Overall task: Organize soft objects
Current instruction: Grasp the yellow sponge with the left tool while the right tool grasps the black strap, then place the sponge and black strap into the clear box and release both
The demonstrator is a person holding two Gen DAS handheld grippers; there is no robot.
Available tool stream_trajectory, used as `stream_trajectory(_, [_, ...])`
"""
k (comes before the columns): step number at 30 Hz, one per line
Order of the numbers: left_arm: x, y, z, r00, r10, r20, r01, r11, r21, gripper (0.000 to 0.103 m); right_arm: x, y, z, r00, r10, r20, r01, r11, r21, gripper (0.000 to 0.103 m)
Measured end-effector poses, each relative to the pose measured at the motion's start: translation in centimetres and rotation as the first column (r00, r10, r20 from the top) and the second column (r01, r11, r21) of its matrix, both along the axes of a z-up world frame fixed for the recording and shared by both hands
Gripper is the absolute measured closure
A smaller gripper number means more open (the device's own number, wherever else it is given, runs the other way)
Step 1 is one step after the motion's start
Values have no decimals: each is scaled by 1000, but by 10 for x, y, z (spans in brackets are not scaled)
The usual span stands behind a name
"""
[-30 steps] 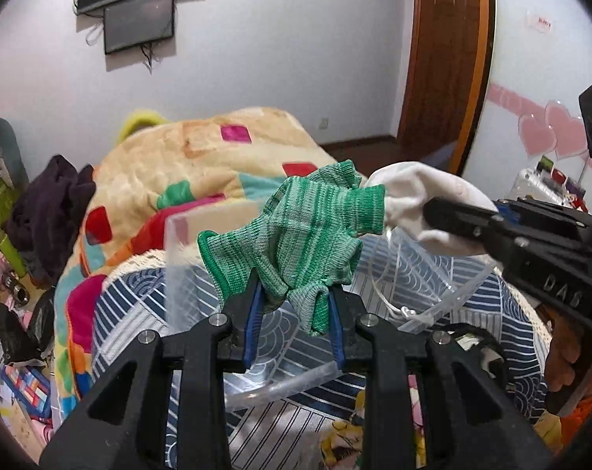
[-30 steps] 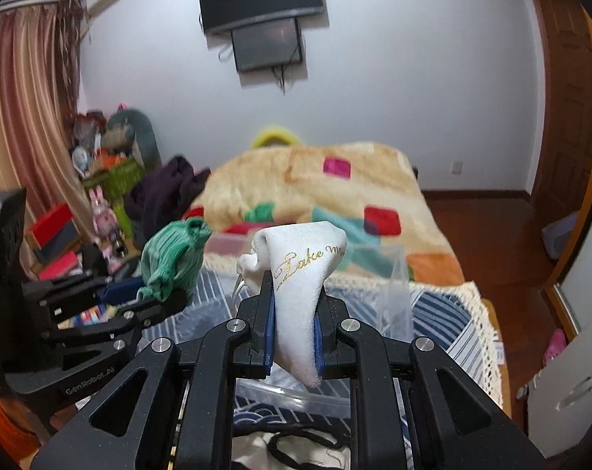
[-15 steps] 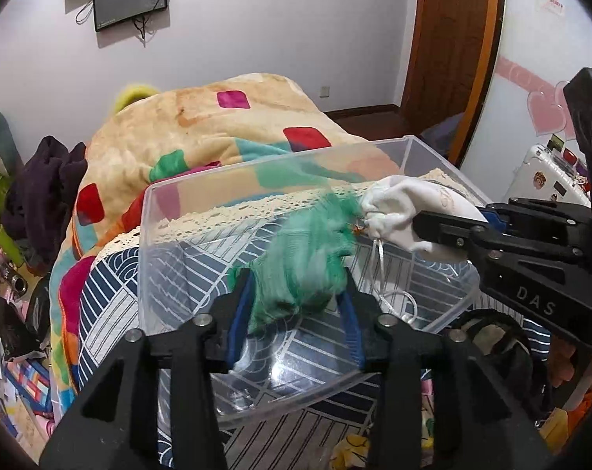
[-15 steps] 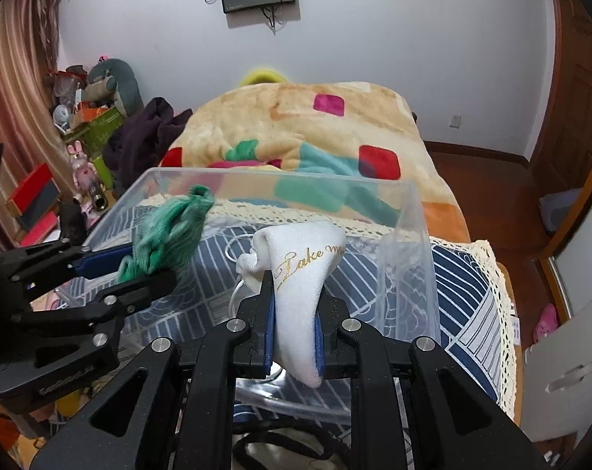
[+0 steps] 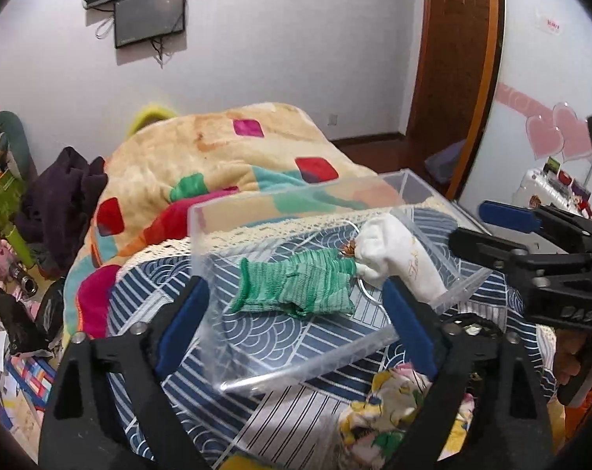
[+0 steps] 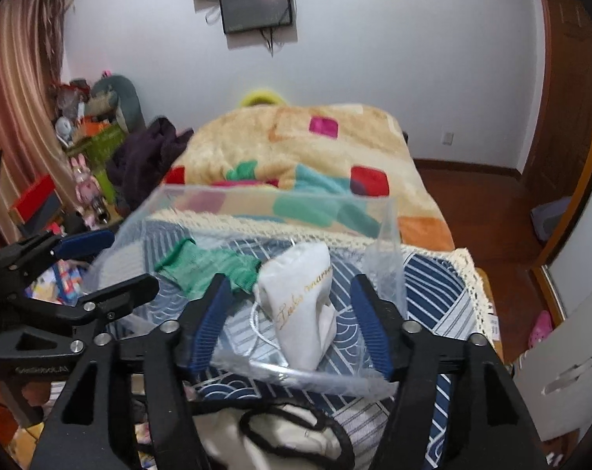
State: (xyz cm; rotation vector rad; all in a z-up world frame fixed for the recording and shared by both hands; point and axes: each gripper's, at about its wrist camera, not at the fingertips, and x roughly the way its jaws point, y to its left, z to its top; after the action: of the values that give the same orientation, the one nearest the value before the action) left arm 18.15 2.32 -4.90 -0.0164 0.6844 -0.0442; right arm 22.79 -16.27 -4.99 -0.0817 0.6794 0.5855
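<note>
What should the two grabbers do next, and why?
Probably lift both away from the clear bin. The green glove and white pouch already lie inside it, and the left gripper and right gripper are open and empty.

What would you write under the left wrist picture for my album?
Open left tongs over a clear box holding a green glove and white pouch.
</note>
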Motion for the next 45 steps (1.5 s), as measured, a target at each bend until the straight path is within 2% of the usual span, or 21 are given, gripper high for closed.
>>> stream_trajectory(5, [-27,4,9,999,12,44,-13,1000,24,6,-23,-11,17,998,6,62,-10,998,60,23])
stream_trajectory(7, [-40,5,7,999,14,51,-16,999,38,4,-32,-13,18,998,16,68,-21,996,83,20])
stream_trajectory(10, [-54,8,0,999,11,36,-12,999,38,4,-42,-8,13,997,46,56,-51,996,79,20])
stream_trajectory(17, [-83,14,-29,999,16,-36,-16,1000,7,4,-55,0,-21,996,89,-6,-89,996,9,20])
stream_trajectory(21, [-93,16,-48,997,24,-80,-23,1000,11,4,-55,-9,-37,997,66,-47,-66,998,0,20])
stream_trajectory(25, [-98,18,-58,996,39,-85,-37,999,27,4,-48,-26,-49,995,31,-95,-29,999,31,20])
stream_trajectory(31, [-101,19,-68,995,49,-84,-47,998,33,4,-43,-42,-66,990,-21,-141,24,1000,19,20])
stream_trajectory(33, [-100,21,-70,995,51,-85,-49,999,20,10,-42,-46,-71,987,-36,-156,40,999,18,20])
stream_trajectory(35, [-98,23,-73,994,46,-96,-46,999,6,23,-43,-51,-76,984,-46,-174,51,998,22,20])
stream_trajectory(36, [-98,24,-74,994,42,-101,-43,999,-2,25,-42,-53,-77,982,-46,-183,53,998,30,20])
stream_trajectory(37, [-97,25,-75,994,40,-104,-42,999,-15,31,-43,-55,-79,981,-45,-189,53,998,37,22])
stream_trajectory(38, [-96,26,-76,994,37,-107,-40,999,-26,38,-44,-57,-80,980,-45,-193,54,998,40,31])
stream_trajectory(41, [-98,27,-76,994,28,-101,-33,998,-46,41,-49,-59,-81,980,-23,-200,35,998,59,52])
stream_trajectory(42, [-99,26,-75,995,26,-97,-31,998,-46,42,-52,-60,-79,983,-25,-184,37,998,59,54])
stream_trajectory(44, [-102,25,-71,996,25,-82,-28,999,-43,43,-57,-60,-75,988,-28,-150,36,998,46,68])
stream_trajectory(45, [-103,24,-69,997,25,-74,-28,999,-40,44,-58,-60,-73,990,-28,-139,35,998,47,71])
